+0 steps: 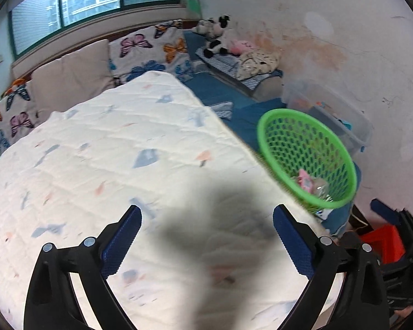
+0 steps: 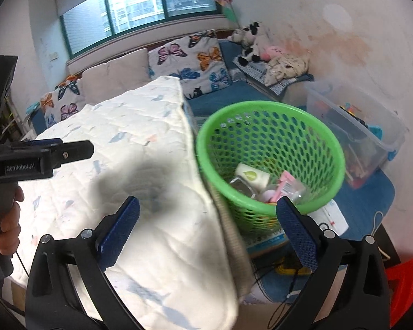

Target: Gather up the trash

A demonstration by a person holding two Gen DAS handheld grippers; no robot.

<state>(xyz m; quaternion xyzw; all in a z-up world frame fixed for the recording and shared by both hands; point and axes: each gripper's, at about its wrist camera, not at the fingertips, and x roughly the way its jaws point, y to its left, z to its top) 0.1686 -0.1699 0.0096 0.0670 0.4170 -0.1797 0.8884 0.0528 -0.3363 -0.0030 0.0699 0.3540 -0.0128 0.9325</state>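
Observation:
A green mesh basket (image 2: 269, 134) stands right of the quilted white surface (image 2: 140, 170). It holds trash: a white bottle (image 2: 252, 177), a pink packet (image 2: 285, 183) and clear wrappers. In the left wrist view the basket (image 1: 305, 154) shows at the right with a pink wrapper (image 1: 305, 178) inside. My left gripper (image 1: 206, 236) is open and empty above the quilt. My right gripper (image 2: 208, 228) is open and empty over the quilt's right edge, its right finger by the basket's near rim. The left gripper (image 2: 60, 148) also shows in the right wrist view, side on.
A clear plastic storage box (image 2: 358, 126) with toys stands right of the basket against the stained wall. Butterfly cushions (image 2: 195, 57) and plush toys (image 2: 250, 41) lie at the back under the window. A red stool (image 2: 404, 277) and cables sit at lower right.

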